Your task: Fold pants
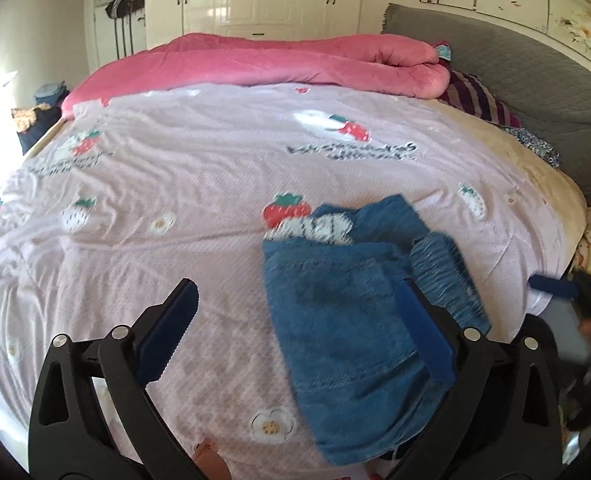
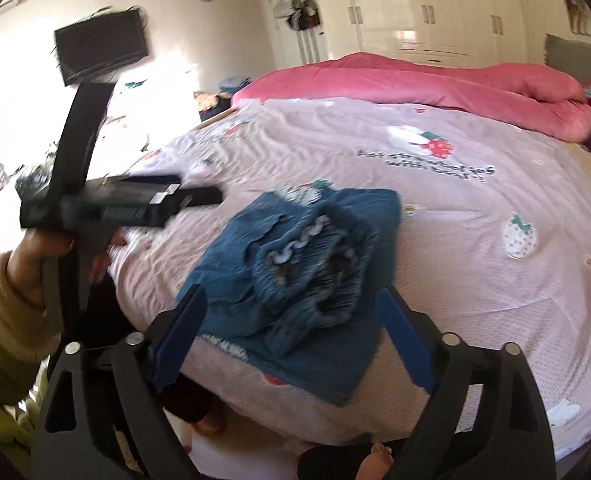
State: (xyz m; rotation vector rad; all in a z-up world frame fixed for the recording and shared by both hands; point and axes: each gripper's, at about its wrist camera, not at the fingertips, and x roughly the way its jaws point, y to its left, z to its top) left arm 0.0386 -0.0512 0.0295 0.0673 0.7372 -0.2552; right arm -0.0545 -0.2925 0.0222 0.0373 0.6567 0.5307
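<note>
A pair of blue denim pants [image 2: 295, 280] is lying folded into a compact bundle on the strawberry-print bedspread [image 1: 199, 184], near the bed's front edge, its elastic waistband bunching up on top. The left gripper [image 1: 295, 328] is hovering with jaws spread wide, nothing between its pads, the bundle lying below its right finger. The right gripper [image 2: 291, 336] is likewise gaping above the pants, gripping nothing. A rolled pink quilt [image 1: 295, 60] is lying along the bed's far side.
</note>
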